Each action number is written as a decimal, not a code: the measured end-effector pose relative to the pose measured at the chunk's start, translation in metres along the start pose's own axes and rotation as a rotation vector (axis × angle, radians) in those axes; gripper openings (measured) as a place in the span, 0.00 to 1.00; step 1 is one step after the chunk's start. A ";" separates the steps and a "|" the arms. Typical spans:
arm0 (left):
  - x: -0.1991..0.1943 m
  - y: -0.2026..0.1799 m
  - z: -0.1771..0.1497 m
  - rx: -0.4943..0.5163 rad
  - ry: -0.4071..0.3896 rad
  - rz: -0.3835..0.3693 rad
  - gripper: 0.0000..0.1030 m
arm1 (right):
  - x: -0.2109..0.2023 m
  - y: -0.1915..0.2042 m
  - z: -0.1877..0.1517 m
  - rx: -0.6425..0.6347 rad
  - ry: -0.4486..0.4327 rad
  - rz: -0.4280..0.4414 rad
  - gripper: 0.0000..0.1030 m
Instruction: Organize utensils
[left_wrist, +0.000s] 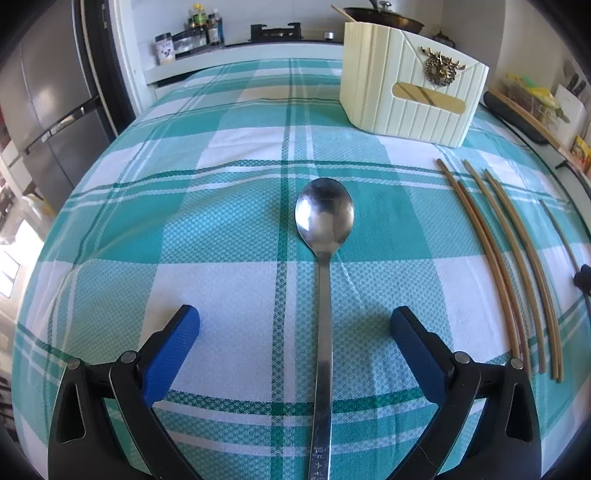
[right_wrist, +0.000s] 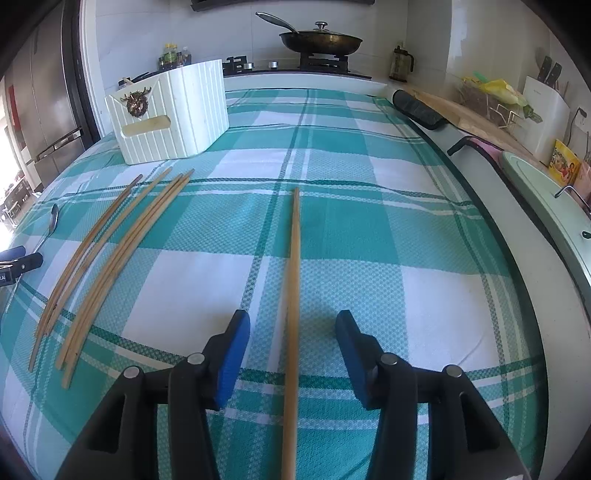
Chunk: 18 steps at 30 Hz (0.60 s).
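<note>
Straddling spoon (left_wrist: 324, 236) and chopstick (right_wrist: 294, 280), open claws

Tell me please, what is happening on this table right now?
A person holds a gripper in each hand and is sorting utensils on a checked tablecloth. The left gripper is open, with a metal spoon lying between its fingers, not gripped. The right gripper is open around a single chopstick, also lying on the cloth. More chopsticks lie in a loose bundle nearby, and a cream holder box stands at the back.
</note>
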<state>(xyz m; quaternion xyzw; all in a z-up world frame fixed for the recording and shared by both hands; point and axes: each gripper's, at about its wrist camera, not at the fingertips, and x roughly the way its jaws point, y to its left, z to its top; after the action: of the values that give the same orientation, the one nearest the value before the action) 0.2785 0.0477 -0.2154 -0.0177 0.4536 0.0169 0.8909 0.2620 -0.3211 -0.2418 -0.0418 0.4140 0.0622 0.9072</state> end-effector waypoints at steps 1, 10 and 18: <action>0.000 0.000 0.000 0.000 0.000 0.000 1.00 | 0.000 0.000 0.000 0.000 0.000 0.000 0.48; -0.001 0.001 0.000 0.004 0.003 -0.006 1.00 | 0.000 0.000 0.000 0.001 0.000 0.001 0.48; -0.009 0.009 0.003 0.061 0.081 -0.083 0.99 | -0.004 -0.003 0.002 -0.062 0.102 0.045 0.48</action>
<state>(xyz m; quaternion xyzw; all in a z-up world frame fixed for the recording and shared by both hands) 0.2755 0.0568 -0.2063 -0.0100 0.4886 -0.0347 0.8718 0.2620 -0.3245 -0.2374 -0.0636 0.4583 0.0931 0.8816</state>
